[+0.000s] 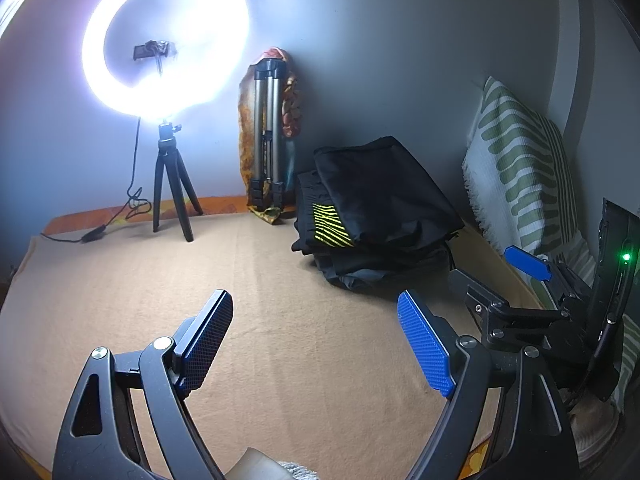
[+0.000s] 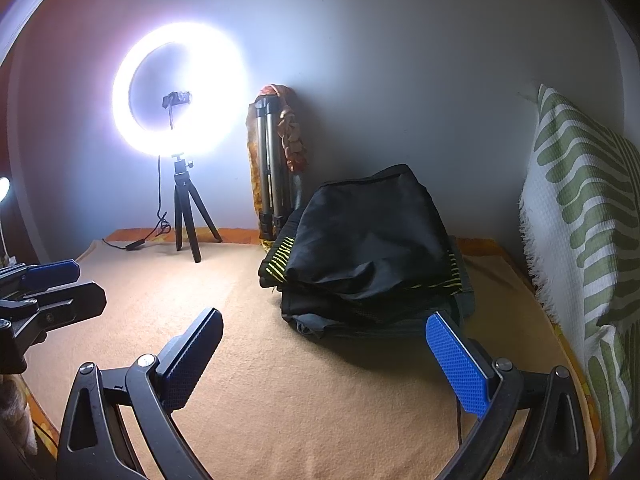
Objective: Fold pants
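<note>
Both grippers hang over a tan blanket (image 1: 280,300) spread flat on the surface, pointing down at an angle toward the back wall. Left gripper (image 1: 320,344): jaws spread wide, blue ribbed pads (image 1: 424,344) facing each other across bare blanket, nothing between them. Right gripper (image 2: 332,360): jaws likewise wide apart, nothing held; it also shows at the right edge of the left wrist view, a green indicator lit on its body. The pants (image 2: 368,240) lie in a stack of folded dark garments toward the back right of the blanket, black fabric on top, a panel with yellow-green stripes showing at the stack's left side. The stack sits ahead of the right gripper, well clear of both sets of pads. Behind it, a folded silver tripod (image 1: 268,136) leans against the wall beside orange patterned cloth. To the left, a lit ring light (image 1: 164,40) stands on a small black tripod, its cable trailing across the blanket's edge. A white-and-green patterned cushion (image 2: 580,208) stands against the right side.
</note>
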Demonstrator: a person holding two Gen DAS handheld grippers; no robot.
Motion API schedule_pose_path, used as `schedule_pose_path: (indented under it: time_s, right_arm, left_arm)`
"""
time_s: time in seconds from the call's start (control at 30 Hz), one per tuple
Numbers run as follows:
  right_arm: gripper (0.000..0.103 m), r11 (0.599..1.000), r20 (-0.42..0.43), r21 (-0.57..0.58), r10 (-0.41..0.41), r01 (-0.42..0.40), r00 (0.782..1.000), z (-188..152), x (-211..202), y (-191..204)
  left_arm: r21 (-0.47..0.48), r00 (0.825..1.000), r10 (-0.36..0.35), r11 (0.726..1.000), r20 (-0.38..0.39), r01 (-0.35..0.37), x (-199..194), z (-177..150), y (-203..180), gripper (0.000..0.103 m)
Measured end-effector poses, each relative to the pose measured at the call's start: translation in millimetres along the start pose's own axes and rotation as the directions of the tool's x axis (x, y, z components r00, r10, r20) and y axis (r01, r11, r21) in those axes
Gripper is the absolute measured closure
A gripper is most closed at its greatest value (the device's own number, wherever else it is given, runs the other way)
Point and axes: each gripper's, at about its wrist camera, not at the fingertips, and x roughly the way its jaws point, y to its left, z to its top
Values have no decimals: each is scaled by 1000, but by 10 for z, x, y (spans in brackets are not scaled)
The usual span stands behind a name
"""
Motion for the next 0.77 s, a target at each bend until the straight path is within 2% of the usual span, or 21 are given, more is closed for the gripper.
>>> schedule_pose_path:
  time_s: [0.43,0.77]
  right_arm:
    - [0,1000,-5,1,5,-5,1000,3,3,3]
    - [0,1000,-6,3,7,-7,1000,-2,3,8]
  left_arm:
    - [1,1000,0,1000,5,0,-1,5,-9,18]
    - [18,998,-4,1000,56,3,-72,8,1,18]
